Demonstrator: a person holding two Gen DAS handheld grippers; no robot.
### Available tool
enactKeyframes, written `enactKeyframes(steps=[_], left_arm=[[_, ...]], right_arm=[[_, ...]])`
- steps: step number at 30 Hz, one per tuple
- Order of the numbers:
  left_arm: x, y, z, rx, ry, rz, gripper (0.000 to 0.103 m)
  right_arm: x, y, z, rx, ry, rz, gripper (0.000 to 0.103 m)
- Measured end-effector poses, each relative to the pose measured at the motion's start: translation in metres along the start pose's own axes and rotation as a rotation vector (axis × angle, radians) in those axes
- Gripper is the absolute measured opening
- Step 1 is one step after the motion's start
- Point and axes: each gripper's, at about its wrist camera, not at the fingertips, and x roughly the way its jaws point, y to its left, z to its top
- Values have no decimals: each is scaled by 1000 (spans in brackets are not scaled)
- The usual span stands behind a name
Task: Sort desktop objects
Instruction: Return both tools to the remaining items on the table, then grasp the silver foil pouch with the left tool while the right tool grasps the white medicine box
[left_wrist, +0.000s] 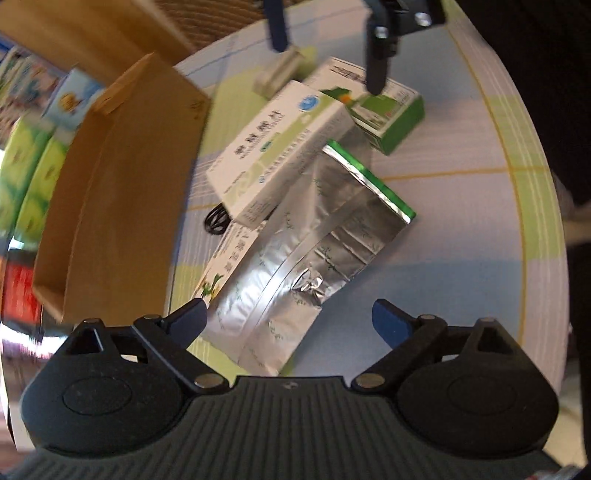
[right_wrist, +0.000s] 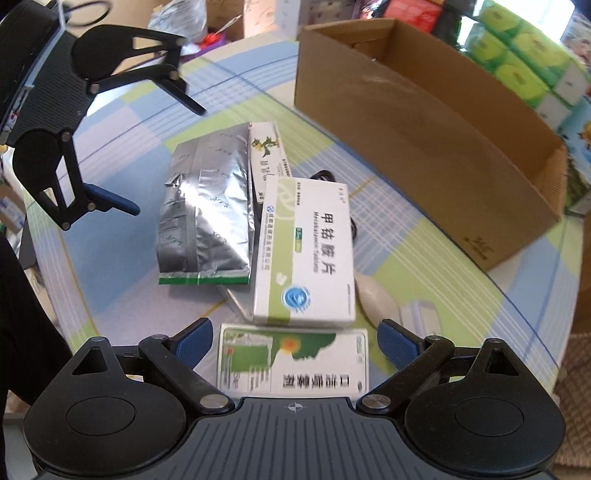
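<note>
Desktop objects heaped on a checked tablecloth (right_wrist: 110, 125), both grippers spread wide above them.

The silver foil pouch (right_wrist: 207, 206) lies flat, its green-edged end toward the right wrist camera; a white-and-green medicine box (right_wrist: 306, 254) leans across its side and over a narrow box with a green plant print (right_wrist: 267, 155). A green box with an orange sun (right_wrist: 291, 363) sits between the fingers of the right gripper (right_wrist: 293, 341), whose jaws stand apart and touch nothing. The left gripper (left_wrist: 288, 317) hangs over the pouch's near end, jaws likewise apart and empty (its blue pads flank the foil without pressing it). An open cardboard box (right_wrist: 424, 122) stands beside the heap. A pale rounded object (right_wrist: 375, 301) and a black cable (left_wrist: 216, 221) peek out from under the medicine box.
</note>
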Motion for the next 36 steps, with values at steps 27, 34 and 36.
enactKeyframes(steps=[27, 34, 36], left_arm=[[39, 22, -5, -244, 189, -163, 36], [19, 25, -15, -508, 187, -287, 63], [21, 22, -12, -505, 187, -292, 65]], right_arm=[[44, -17, 24, 97, 40, 37, 68], [32, -4, 18, 105, 41, 40, 68], [31, -2, 17, 102, 39, 34, 68]])
